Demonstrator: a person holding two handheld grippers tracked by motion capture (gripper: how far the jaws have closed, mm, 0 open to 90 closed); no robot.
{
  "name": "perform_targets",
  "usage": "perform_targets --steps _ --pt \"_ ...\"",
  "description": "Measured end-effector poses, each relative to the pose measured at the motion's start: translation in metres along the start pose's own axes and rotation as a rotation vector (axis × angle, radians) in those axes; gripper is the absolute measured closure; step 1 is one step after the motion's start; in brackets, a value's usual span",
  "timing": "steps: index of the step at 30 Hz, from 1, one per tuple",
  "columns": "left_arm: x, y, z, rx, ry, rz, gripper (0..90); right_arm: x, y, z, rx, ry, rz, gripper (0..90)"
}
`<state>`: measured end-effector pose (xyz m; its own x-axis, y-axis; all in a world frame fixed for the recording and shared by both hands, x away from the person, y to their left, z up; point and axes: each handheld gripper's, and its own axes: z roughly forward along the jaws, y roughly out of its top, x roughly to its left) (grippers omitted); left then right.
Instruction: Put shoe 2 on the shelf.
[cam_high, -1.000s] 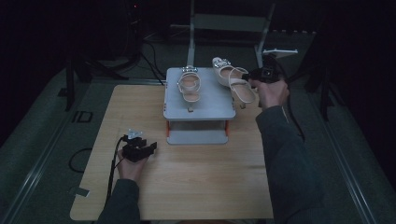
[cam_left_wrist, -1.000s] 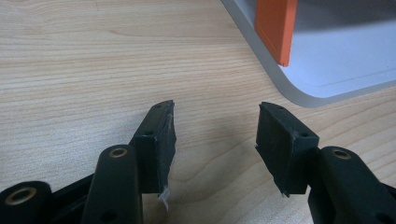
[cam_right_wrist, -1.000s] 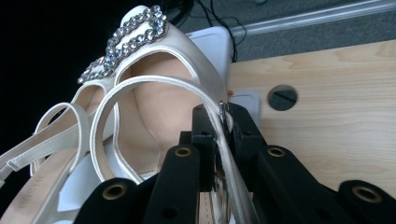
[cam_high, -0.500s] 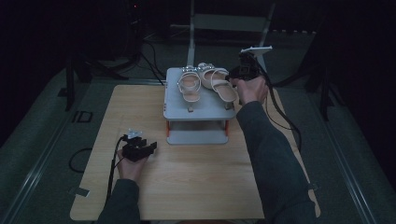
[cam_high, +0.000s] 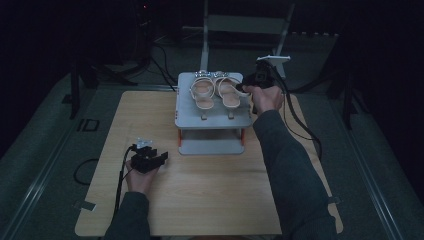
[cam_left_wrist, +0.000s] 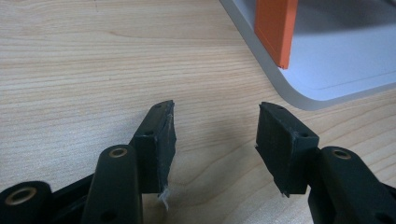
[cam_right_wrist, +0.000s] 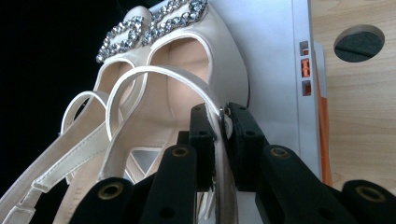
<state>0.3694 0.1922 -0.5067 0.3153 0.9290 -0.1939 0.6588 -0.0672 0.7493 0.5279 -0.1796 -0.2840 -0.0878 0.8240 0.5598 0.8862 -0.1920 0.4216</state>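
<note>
Two cream strappy sandals with jewelled buckles lie side by side on top of a grey two-level rack (cam_high: 212, 119). The left sandal (cam_high: 202, 93) lies free. My right gripper (cam_high: 243, 88) comes in from the right, shut on the back strap of the right sandal (cam_high: 228, 93). In the right gripper view the thin strap is pinched between the pads of the right gripper (cam_right_wrist: 220, 121), whose jaws have just eased open slightly; the held sandal (cam_right_wrist: 187, 60) rests on the rack (cam_right_wrist: 275, 56). My left gripper (cam_high: 163, 157) rests on the table, open, and nothing lies between the fingers of the left gripper (cam_left_wrist: 215, 135).
The rack stands at the back middle of a wooden table (cam_high: 210, 195). Its grey base (cam_left_wrist: 336, 65) and an orange post (cam_left_wrist: 275, 28) lie just ahead of the left gripper. A round hole (cam_right_wrist: 359, 43) shows in the tabletop. Dark stands and cables surround the table.
My right hand has carried the right sandal leftward from beyond the rack's right edge and lowered it onto the top beside the other sandal. The left gripper has stayed in place.
</note>
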Motion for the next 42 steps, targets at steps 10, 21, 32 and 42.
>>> perform_targets --steps 10,21,32,42 --pt "-0.001 0.0 0.0 -0.002 0.003 0.002 47.3 -0.008 -0.001 0.003 -0.01 0.061 0.062 81.2" --pt "-0.001 0.0 0.0 -0.002 0.003 0.004 47.3 -0.011 0.0 0.004 -0.015 0.113 -0.016 61.0" --pt "-0.001 0.0 0.0 -0.003 0.003 0.005 47.3 -0.005 0.0 -0.011 -0.169 0.15 -0.126 46.5" --pt "-0.001 0.0 0.001 -0.003 0.003 0.005 47.3 0.007 -0.004 -0.018 -0.37 0.164 -0.231 40.1"
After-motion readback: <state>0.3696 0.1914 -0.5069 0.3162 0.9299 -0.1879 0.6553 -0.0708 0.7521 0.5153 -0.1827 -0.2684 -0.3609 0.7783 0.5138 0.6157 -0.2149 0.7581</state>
